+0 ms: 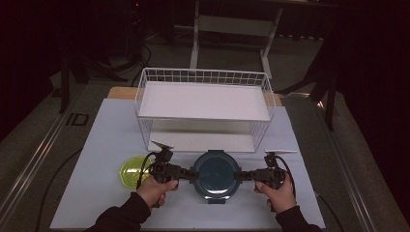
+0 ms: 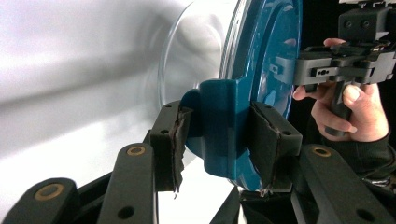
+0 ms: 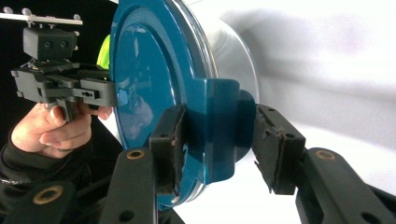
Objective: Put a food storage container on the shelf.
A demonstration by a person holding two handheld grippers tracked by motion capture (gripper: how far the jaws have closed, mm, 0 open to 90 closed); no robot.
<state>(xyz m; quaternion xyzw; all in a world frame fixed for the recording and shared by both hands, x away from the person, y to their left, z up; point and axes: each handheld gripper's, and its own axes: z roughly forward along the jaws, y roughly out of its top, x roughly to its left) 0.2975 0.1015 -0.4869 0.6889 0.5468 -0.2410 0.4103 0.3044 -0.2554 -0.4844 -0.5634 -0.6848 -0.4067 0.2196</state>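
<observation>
In the high view, the round teal-lidded clear container [image 1: 215, 175] sits on the white-covered counter [image 1: 101, 145], in front of the white wire two-tier rack [image 1: 203, 104] and just right of a yellow-green translucent round dish [image 1: 131, 172]. The left gripper [image 1: 189, 173] and right gripper [image 1: 240, 176] meet the lid's opposite side latches; the step in hand appears to be working both latches at once. In the left gripper view, the left gripper [image 2: 219, 140] pinches the teal latch tab [image 2: 219, 126] with both pads pressed on it. In the right gripper view, the right gripper [image 3: 219, 144] straddles its latch tab [image 3: 219, 121]: the near pad touches, while the far pad stands slightly apart, so the jaws are partly spread. The next move likely calls for the right jaws to seat, then an even, simultaneous lever action without tilting the container. The only legible writing is "ID" on the floor [image 1: 77, 119] beside the counter.
</observation>
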